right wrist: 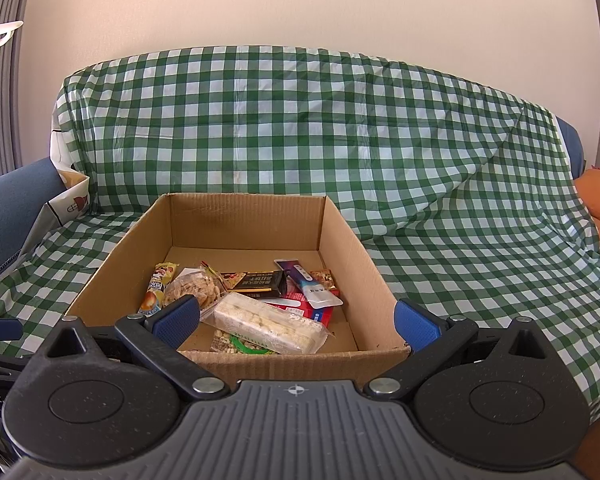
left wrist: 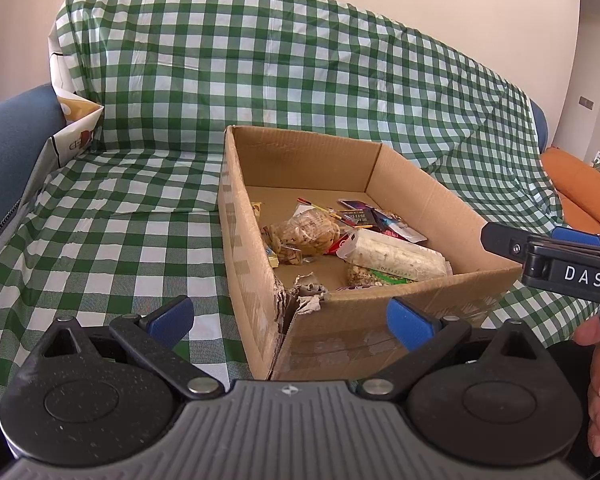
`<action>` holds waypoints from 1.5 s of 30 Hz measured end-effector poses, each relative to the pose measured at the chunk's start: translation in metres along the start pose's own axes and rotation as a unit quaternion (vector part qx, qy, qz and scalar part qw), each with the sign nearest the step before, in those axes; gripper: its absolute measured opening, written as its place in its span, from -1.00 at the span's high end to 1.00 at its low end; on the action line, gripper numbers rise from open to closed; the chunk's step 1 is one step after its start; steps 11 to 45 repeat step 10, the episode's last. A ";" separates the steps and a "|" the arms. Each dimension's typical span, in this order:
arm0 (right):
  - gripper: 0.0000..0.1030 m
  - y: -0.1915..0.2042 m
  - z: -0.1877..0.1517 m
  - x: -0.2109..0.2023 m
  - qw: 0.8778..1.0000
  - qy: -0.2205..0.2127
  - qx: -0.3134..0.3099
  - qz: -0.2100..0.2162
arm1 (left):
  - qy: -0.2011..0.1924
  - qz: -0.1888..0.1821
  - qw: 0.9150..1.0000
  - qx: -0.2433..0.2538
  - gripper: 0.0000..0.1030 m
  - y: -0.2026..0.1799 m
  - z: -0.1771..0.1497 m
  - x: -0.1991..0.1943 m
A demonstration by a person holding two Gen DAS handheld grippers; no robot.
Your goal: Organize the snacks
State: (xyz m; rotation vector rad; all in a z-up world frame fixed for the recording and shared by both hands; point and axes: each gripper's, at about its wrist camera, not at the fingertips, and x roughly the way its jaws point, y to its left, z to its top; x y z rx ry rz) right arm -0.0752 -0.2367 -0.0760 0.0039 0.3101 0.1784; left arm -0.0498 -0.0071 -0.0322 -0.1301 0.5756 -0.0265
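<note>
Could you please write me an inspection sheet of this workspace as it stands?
Surface: green checked cloth draped over a blue sofa.
Job's things: open cardboard box on the seat, near-left corner torn; inside, a long pale bar pack, clear cracker bag, dark bar, red pack, and a tall wrapper leaning on the left wall.
Clutter: printed paper bag at the armrest.
Grippers: left hand-held gripper open, empty; right hand-held gripper open, empty.
Cables: nothing seen.
Surroundings: cream wall, orange cushion, grey curtain.
</note>
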 end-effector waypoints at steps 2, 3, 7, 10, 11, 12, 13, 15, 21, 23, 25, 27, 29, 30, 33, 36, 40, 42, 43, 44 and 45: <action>-0.99 0.001 0.000 0.000 1.000 0.000 0.000 0.000 | 0.000 -0.001 1.000 -0.001 -0.99 0.000 -0.001 0.000; -0.99 0.001 0.000 0.000 1.000 0.000 0.000 0.000 | 0.000 -0.001 1.000 0.000 -0.99 0.000 -0.001 0.000; -0.99 0.001 0.000 0.000 1.000 0.000 -0.001 0.000 | -0.003 -0.003 1.000 0.000 -0.99 0.000 -0.002 -0.001; -0.99 0.000 -0.001 0.000 1.000 0.000 0.000 0.000 | -0.004 -0.003 1.000 0.001 -0.99 -0.002 -0.003 -0.002; -0.99 0.000 -0.001 0.000 1.000 0.000 0.000 0.000 | -0.004 -0.003 1.000 0.001 -0.99 -0.002 -0.003 -0.002; -0.99 0.000 -0.001 0.000 1.000 0.000 0.000 0.000 | -0.004 -0.003 1.000 0.001 -0.99 -0.002 -0.003 -0.002; -0.99 0.000 -0.001 0.000 1.000 0.000 0.000 0.000 | -0.004 -0.003 1.000 0.001 -0.99 -0.002 -0.003 -0.002; -0.99 0.000 -0.001 0.000 1.000 0.000 0.000 0.000 | -0.004 -0.003 1.000 0.001 -0.99 -0.002 -0.003 -0.002; -0.99 0.000 -0.001 0.000 1.000 0.000 0.000 0.000 | -0.004 -0.003 1.000 0.001 -0.99 -0.002 -0.003 -0.002; -0.99 0.000 -0.001 0.000 1.000 0.000 0.000 0.000 | -0.004 -0.003 1.000 0.001 -0.99 -0.002 -0.003 -0.002; -0.99 0.000 -0.001 0.000 1.000 0.000 0.000 0.000 | -0.004 -0.003 1.000 0.001 -0.99 -0.002 -0.003 -0.002; -0.99 0.000 -0.001 0.000 1.000 0.000 0.000 0.000 | -0.004 -0.003 1.000 0.001 -0.99 -0.002 -0.003 -0.002; -0.99 0.000 -0.001 0.000 1.000 0.000 0.000 0.000 | -0.004 -0.003 1.000 0.001 -0.99 -0.002 -0.003 -0.002; -0.99 0.000 -0.001 0.000 1.000 0.000 0.000 0.000 | -0.004 -0.003 1.000 0.001 -0.99 -0.002 -0.003 -0.002; -0.99 0.000 -0.001 0.000 1.000 0.000 0.000 0.000 | -0.004 -0.003 1.000 0.001 -0.99 -0.002 -0.003 -0.002; -0.99 0.000 -0.001 0.000 1.000 0.000 0.000 0.000 | -0.004 -0.003 1.000 0.001 -0.99 -0.002 -0.003 -0.002; -0.99 0.000 -0.001 0.000 1.000 0.000 0.000 0.000 | -0.004 -0.003 1.000 0.001 -0.99 -0.002 -0.003 -0.002; -0.99 0.000 -0.001 0.000 1.000 0.000 0.000 0.000 | -0.004 -0.003 1.000 0.001 -0.99 -0.002 -0.003 -0.002; -0.99 0.000 -0.001 0.000 1.000 0.000 0.000 0.000 | -0.004 -0.003 1.000 0.001 -0.99 -0.002 -0.003 -0.002; -0.99 0.000 -0.001 0.000 1.000 0.000 0.000 0.000 | -0.004 -0.003 1.000 0.001 -0.99 -0.002 -0.003 -0.002; -0.99 0.000 -0.001 0.000 1.000 0.000 0.000 0.000 | -0.004 -0.003 1.000 0.001 -0.99 -0.002 -0.003 -0.002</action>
